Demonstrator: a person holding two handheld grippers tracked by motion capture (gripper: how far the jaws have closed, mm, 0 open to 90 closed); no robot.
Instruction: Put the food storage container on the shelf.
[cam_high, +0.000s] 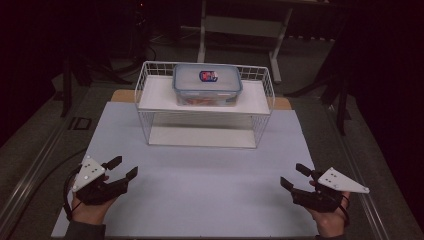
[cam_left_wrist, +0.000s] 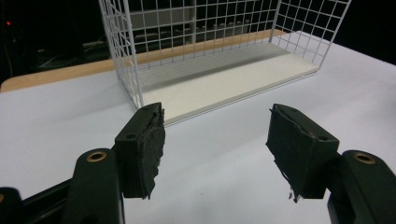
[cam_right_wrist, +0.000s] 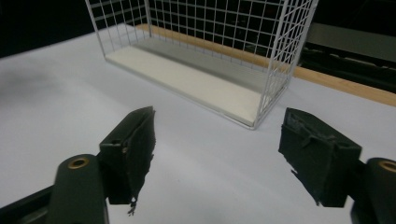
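A lidded plastic container (cam_high: 207, 84) sits on the top shelf of a white wire rack (cam_high: 150, 100) at the far side of a pale table mat (cam_high: 200, 185). Well apart from it, at the mat's near corners, the left gripper (cam_high: 125, 167) and the right gripper (cam_high: 294, 176) rest in a person's hands, each with jaws spread wide and nothing between them, both pointed toward the rack.

Dim room, lit from above onto the pale lilac table sheet (cam_high: 200, 190).
Black beyond the table edges; faint soft shadow under the white wire shelf rack (cam_high: 205, 107); mild haze on the clear plastic lidded box (cam_high: 207, 84); slightly grainy throughout; near black frayed jaw pads (cam_left_wrist: 149, 149) a little soft.
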